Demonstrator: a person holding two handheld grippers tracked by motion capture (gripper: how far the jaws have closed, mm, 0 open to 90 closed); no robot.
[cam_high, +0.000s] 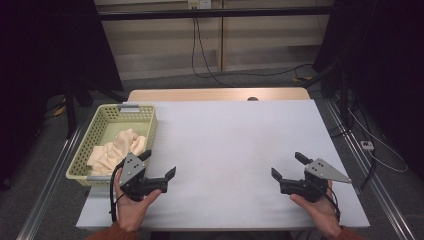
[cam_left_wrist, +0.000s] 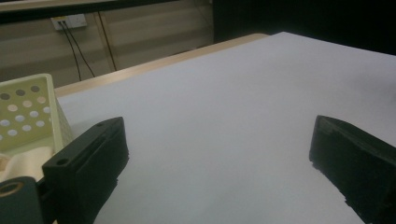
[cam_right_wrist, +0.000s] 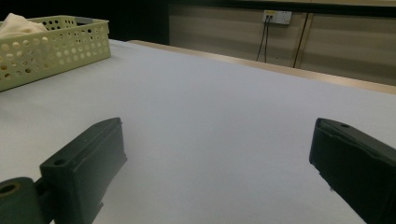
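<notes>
Tools both gape wide, empty: left tool (cam_high: 160, 164) just beside pale-green perforated plastic basket (cam_high: 146, 121), right tool (cam_high: 288, 165) well apart. Crumpled cream cloth (cam_high: 116, 148) lies in basket on white worktop (cam_high: 230, 145).

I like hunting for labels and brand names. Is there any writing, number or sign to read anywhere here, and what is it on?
None can be read.
Basket: plain perforated walls, no label.
Cloth in it: no print.
Table sheet: blank.
Grey plate on the right claw: no marking that I can make out.
Wall socket: too small and blurred to tell.
</notes>
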